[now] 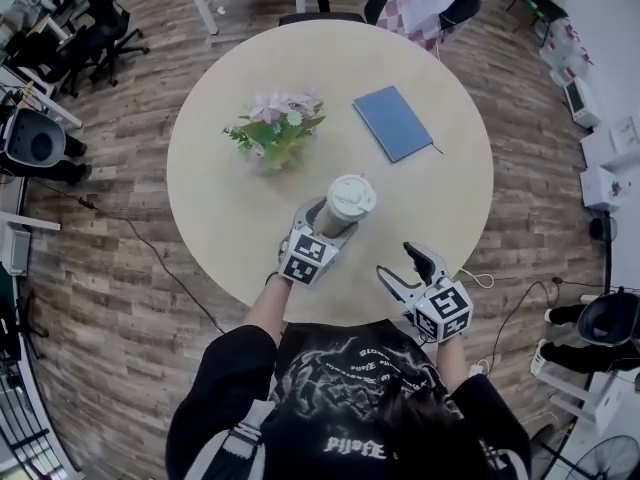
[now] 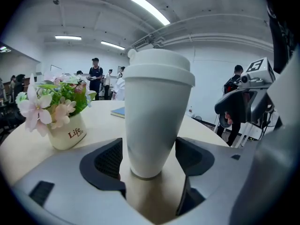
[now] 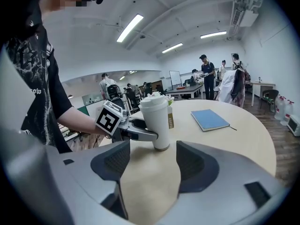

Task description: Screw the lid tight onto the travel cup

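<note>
Left gripper (image 1: 325, 220) gapes wide around the foot of the upright travel cup (image 1: 343, 211) at the near side of the table (image 1: 225, 218), pads clear of it, right gripper (image 1: 403, 266) open and empty to its right, so twisting the lid (image 1: 352, 195) now could just spin or topple the unheld cup.

travel cup (image 1: 350, 200): lower body hidden behind left gripper (image 1: 330, 222), head view
flower pot (image 3: 171, 121): mostly behind travel cup; print unreadable

Cup (image 1: 347, 204) before plant (image 1: 275, 130) (notebook (image 1: 393, 122) rightward)
</note>
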